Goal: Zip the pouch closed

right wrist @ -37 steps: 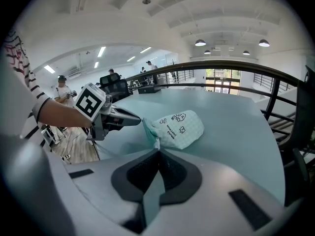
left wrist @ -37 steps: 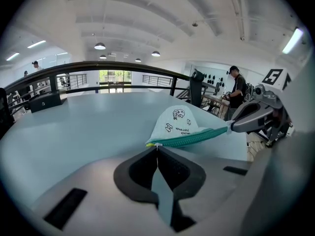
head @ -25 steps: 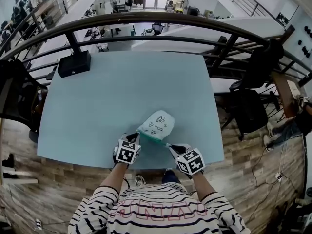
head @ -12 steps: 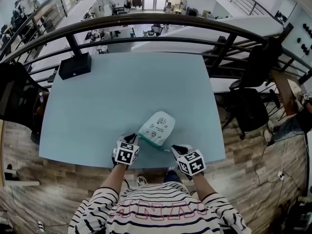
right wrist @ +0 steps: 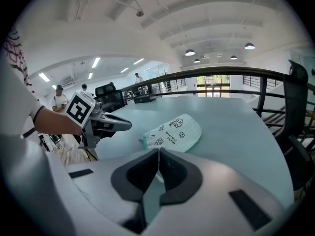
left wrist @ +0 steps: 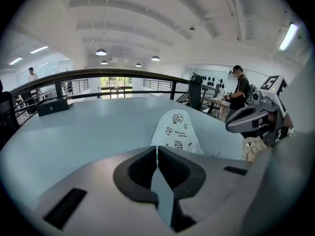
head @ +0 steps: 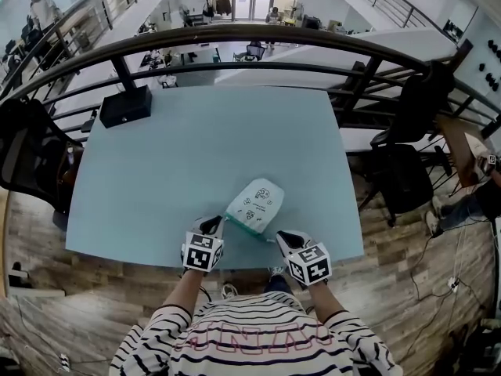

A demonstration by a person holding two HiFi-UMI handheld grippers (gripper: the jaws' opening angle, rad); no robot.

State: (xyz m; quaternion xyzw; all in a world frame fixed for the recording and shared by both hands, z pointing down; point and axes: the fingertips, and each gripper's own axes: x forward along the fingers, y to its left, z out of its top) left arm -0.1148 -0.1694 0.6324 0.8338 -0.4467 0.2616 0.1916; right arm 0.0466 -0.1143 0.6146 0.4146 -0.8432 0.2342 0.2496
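Observation:
A pale pouch (head: 254, 203) with small printed figures and a teal zipper edge lies flat near the front edge of the light blue table (head: 203, 139). It also shows as the pouch (left wrist: 177, 129) in the left gripper view and the pouch (right wrist: 174, 131) in the right gripper view. My left gripper (head: 212, 225) is shut just short of the pouch's near left corner, and nothing shows between its jaws (left wrist: 157, 147). My right gripper (head: 282, 240) is shut by the zipper's right end. Whether it pinches the pull I cannot tell (right wrist: 158, 149).
A black box (head: 125, 106) sits at the table's far left corner. A dark curved railing (head: 235, 34) runs behind the table. Black chairs stand at the left (head: 31, 163) and right (head: 403, 175). People stand in the background.
My left gripper has drawn back a little from the pouch's corner toward the table's front edge. The right gripper and the pouch have hardly moved.

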